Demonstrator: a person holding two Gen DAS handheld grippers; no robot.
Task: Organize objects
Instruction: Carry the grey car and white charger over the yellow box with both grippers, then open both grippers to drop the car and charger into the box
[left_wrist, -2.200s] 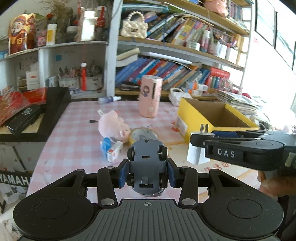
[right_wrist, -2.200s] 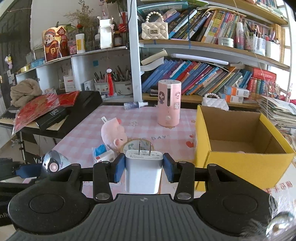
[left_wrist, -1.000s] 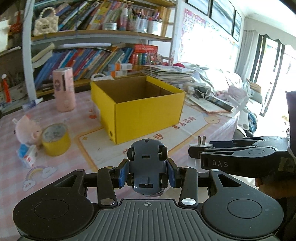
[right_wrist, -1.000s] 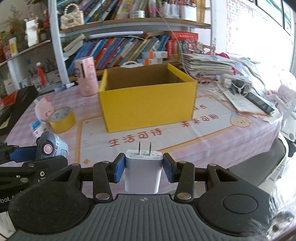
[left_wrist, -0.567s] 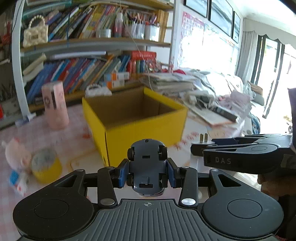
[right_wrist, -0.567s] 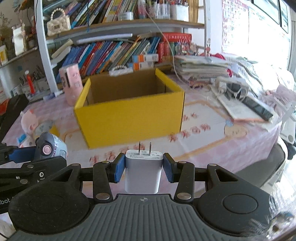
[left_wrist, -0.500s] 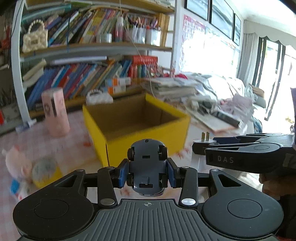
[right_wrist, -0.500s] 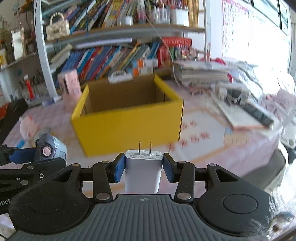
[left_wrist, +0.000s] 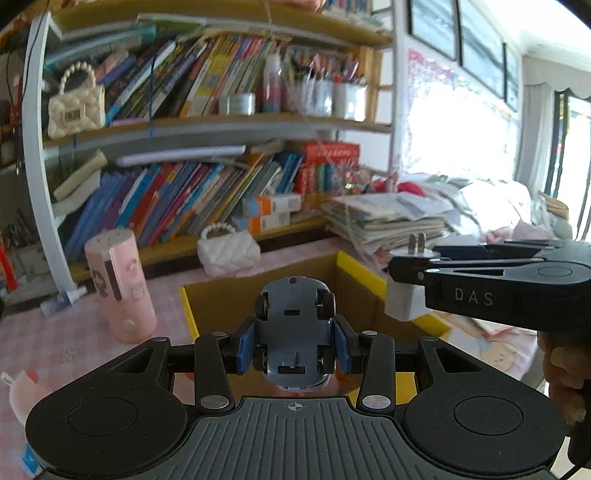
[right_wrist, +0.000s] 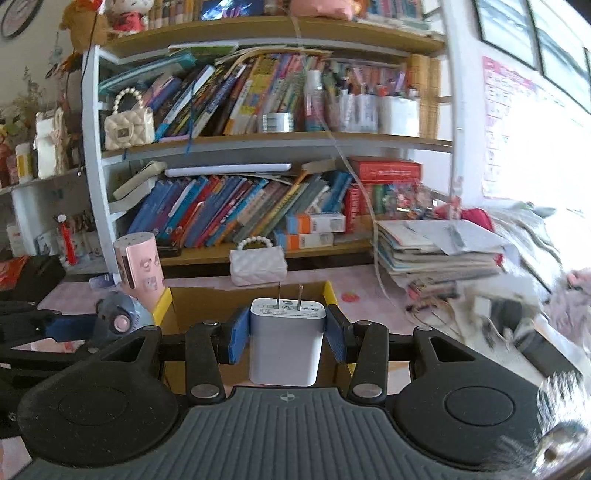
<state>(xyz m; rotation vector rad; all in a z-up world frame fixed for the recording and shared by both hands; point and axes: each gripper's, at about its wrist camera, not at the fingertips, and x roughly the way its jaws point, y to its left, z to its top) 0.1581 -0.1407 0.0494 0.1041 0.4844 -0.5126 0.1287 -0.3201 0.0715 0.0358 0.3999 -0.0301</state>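
Bookshelves (right_wrist: 258, 140) crammed with leaning books fill the far wall, and below them a pink checked worktop (left_wrist: 55, 332) carries a yellow cardboard box (left_wrist: 354, 266) with its top open. "DAS" is the only writing that reads clearly, printed in pale letters on the side of the right gripper (left_wrist: 406, 269) as the left wrist view catches it from the side; the print on the book spines and on the orange cartons is too blurred to make out. The left gripper (left_wrist: 294, 341) is clamped on a small grey-blue toy car (left_wrist: 293, 325), its underside and four wheels facing the camera, held above the near wall of the box. The right gripper (right_wrist: 287, 338) pinches a white plug charger (right_wrist: 286, 339) with two prongs pointing up, also over the box's near edge; faint grey marking on its top face is not legible. From the right wrist view the toy car (right_wrist: 122, 317) shows from its side with a pink wheel hub, at the left. A pink cylinder (right_wrist: 140, 266) with cartoon stickers stands left of the box, a white quilted purse (right_wrist: 258, 264) beyond it, and a stack of papers (right_wrist: 436, 247) to the right.
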